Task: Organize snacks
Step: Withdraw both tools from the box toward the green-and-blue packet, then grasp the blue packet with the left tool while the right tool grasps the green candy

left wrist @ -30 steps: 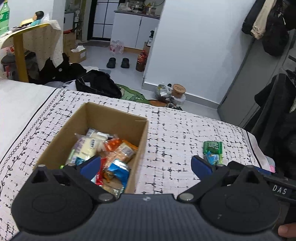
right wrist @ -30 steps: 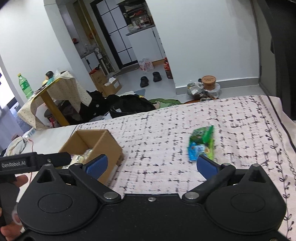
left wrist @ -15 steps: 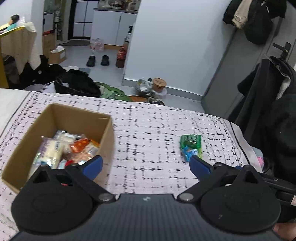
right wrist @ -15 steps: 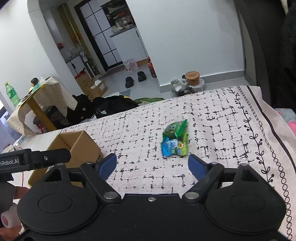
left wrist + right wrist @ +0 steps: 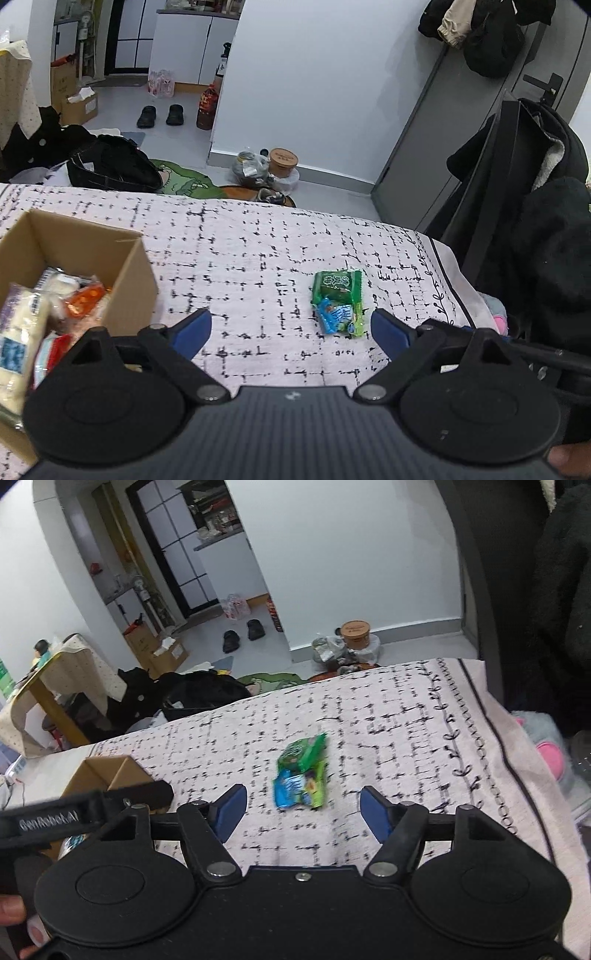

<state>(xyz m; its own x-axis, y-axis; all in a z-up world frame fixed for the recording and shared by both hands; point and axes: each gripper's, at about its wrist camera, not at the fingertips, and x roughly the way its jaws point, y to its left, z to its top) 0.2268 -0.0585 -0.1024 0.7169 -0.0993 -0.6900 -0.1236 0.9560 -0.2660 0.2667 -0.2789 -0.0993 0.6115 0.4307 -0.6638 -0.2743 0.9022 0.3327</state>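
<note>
A green snack packet (image 5: 337,286) with a small blue packet (image 5: 334,317) lying on it rests on the patterned bedspread; both show in the right wrist view as the green packet (image 5: 303,751) and the blue packet (image 5: 291,788). My right gripper (image 5: 301,812) is open and empty, just short of the packets. My left gripper (image 5: 291,332) is open and empty, above the bedspread between the packets and the cardboard box (image 5: 133,280). The box holds several wrapped snacks (image 5: 79,301). The box also shows at the left of the right wrist view (image 5: 125,775).
The bedspread (image 5: 240,258) ends at a far edge with the floor beyond, where bags and a tub (image 5: 282,160) lie. Dark coats (image 5: 546,229) hang close on the right. A pink and grey soft thing (image 5: 546,753) lies beside the bed's right edge.
My left gripper has swung right, away from over the box toward the packets. My right gripper has moved in closer to the green and blue packets, which now sit between its fingers' line.
</note>
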